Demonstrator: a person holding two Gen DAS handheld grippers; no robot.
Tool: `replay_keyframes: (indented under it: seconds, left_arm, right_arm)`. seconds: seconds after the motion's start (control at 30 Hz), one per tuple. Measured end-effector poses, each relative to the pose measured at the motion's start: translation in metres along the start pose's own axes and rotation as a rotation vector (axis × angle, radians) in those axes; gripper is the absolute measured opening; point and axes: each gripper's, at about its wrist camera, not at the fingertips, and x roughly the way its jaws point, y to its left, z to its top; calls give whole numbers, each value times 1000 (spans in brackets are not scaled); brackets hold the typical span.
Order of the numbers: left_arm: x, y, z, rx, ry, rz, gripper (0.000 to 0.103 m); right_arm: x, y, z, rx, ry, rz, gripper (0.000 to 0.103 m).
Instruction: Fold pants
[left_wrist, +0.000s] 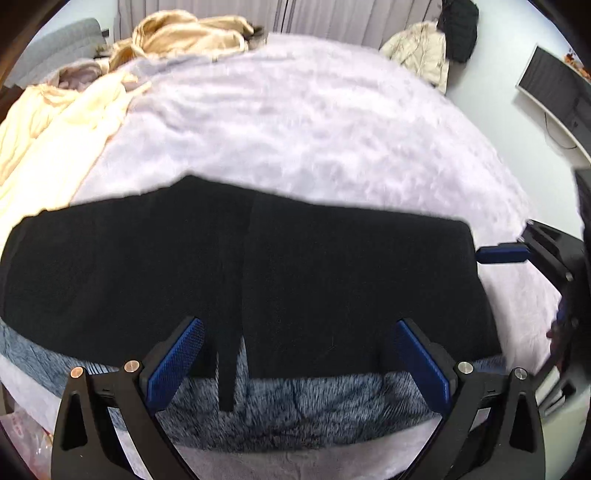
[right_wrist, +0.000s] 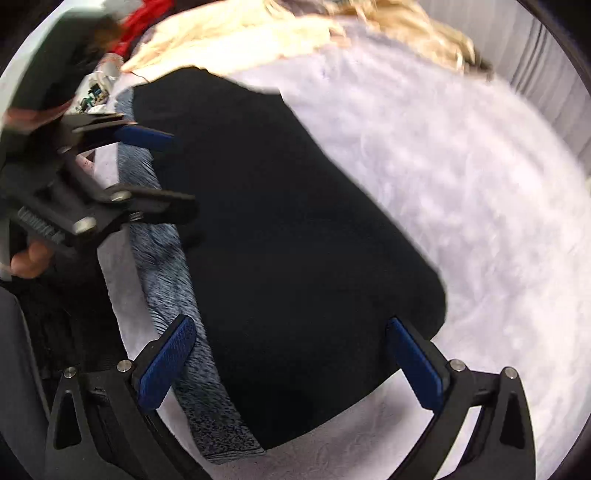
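Black pants (left_wrist: 236, 266) lie flat in a folded block on a fluffy lilac bed cover (left_wrist: 314, 122). Their grey-blue fleece lining (left_wrist: 295, 410) shows along the near edge, and a black drawstring hangs over it. My left gripper (left_wrist: 299, 354) is open and empty, hovering over the near edge of the pants. In the right wrist view the pants (right_wrist: 295, 240) run away from my right gripper (right_wrist: 291, 358), which is open and empty above their near end. The left gripper (right_wrist: 162, 170) also shows there at the left, open over the fleece edge.
Cream and tan clothes (left_wrist: 62, 122) are heaped at the back left of the bed. A beige jacket (left_wrist: 421, 48) and a dark garment hang at the back right. A monitor on a white desk (left_wrist: 554, 88) stands to the right.
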Motion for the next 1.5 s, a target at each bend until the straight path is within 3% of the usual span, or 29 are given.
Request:
replay_keyframes:
  seconds: [0.07, 0.13, 0.17, 0.3, 0.37, 0.43, 0.5, 0.63, 0.73, 0.87, 1.0, 1.13, 1.23, 1.3, 1.33, 1.4, 1.5]
  left_arm:
    - [14, -2, 7, 14, 25, 4, 103]
    - [40, -5, 9, 29, 93, 46, 103]
    - [52, -4, 7, 29, 119, 62, 103]
    - [46, -2, 4, 43, 86, 67, 103]
    - [26, 7, 4, 24, 38, 46, 103]
    - [16, 12, 7, 39, -12, 83, 103]
    - [33, 14, 12, 93, 26, 184, 103]
    - [39, 23, 15, 108, 50, 172, 103]
    - [23, 37, 3, 112, -3, 204, 103]
    - [27, 80, -4, 16, 23, 42, 103]
    - [18, 87, -11, 54, -13, 3, 103]
    - [3, 110, -7, -23, -69, -125, 103]
    - [0, 124, -1, -77, -78, -65, 103]
    - [7, 123, -2, -60, -56, -52, 103]
    - [15, 120, -1, -38, -37, -1, 103]
    - [34, 114, 0, 23, 10, 190, 103]
    - [36, 106, -2, 89, -16, 246, 103]
  right_arm:
    - [-4, 4, 4, -16, -46, -111, 103]
    - [18, -2, 7, 9, 4, -189, 103]
    - [31, -12, 4, 37, 22, -161, 103]
    - [38, -29, -4, 140, -18, -97, 103]
    - [25, -23, -1, 183, -13, -137, 103]
    - [9, -4, -2, 177, -80, -123, 103]
    - [8, 16, -1, 161, -108, -134, 103]
    - [37, 37, 0, 166, -77, -224, 103]
    - [32, 24, 1, 235, -98, -207, 103]
    - [26, 18, 13, 274, -104, -131, 103]
    - [36, 19, 35, 243, -87, -143, 103]
    - [58, 50, 56, 240, -64, -161, 103]
    - [63, 27, 53, 324, -93, -148, 103]
    - [66, 14, 55, 373, -101, -175, 103]
    - [69, 13, 58, 369, -99, -204, 103]
    - [73, 15, 61, 352, -96, -245, 103]
    - [70, 19, 62, 349, -89, -271, 103]
